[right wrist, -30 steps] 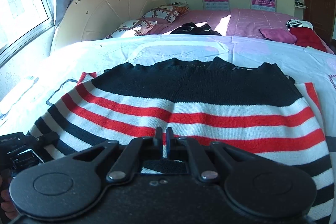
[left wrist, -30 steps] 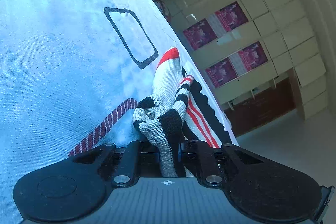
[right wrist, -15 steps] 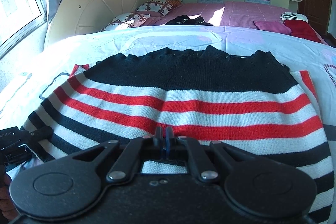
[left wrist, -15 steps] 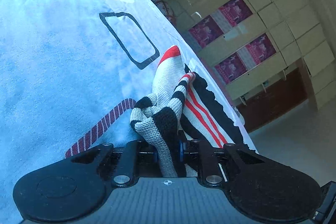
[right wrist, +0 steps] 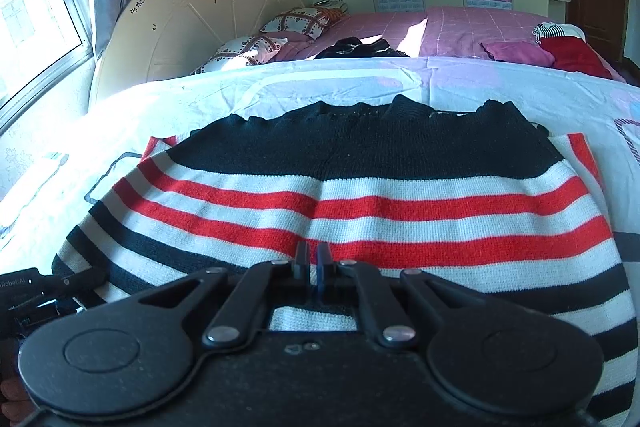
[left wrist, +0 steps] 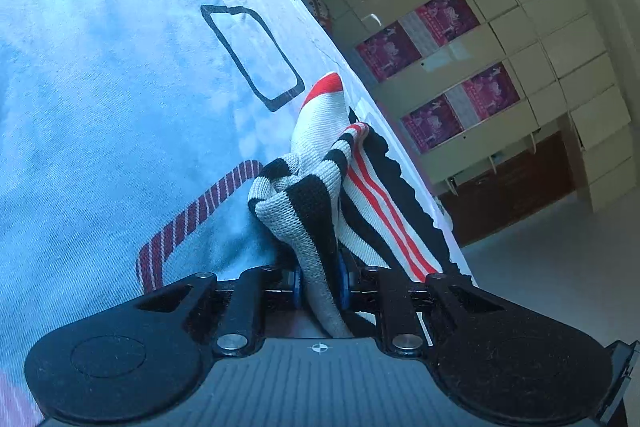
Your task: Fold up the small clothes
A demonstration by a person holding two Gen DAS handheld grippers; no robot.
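A knit sweater (right wrist: 360,187) with black, white and red stripes lies spread flat on a pale blue bedsheet (right wrist: 280,87), its black band at the far side. In the left wrist view a bunched edge of the sweater (left wrist: 316,195) rises from the sheet (left wrist: 100,87) into my left gripper (left wrist: 320,279), which is shut on that fold. My right gripper (right wrist: 314,259) is shut, its tips over the lower red stripe near the sweater's near edge; no cloth shows between its pads. The left gripper (right wrist: 48,287) also appears at the sweater's left corner in the right wrist view.
The sheet carries a black rectangle print (left wrist: 252,55) and a dark red striped band (left wrist: 192,215). Behind it is a pink bed (right wrist: 460,27) with pillows (right wrist: 296,23), dark and red clothes (right wrist: 572,55), a round headboard (right wrist: 192,19) and cream wardrobes (left wrist: 500,27).
Hardly anything differs. The left gripper keeps the same bunch of sweater, and its view has only wobbled a little. The right gripper stays shut in the same spot.
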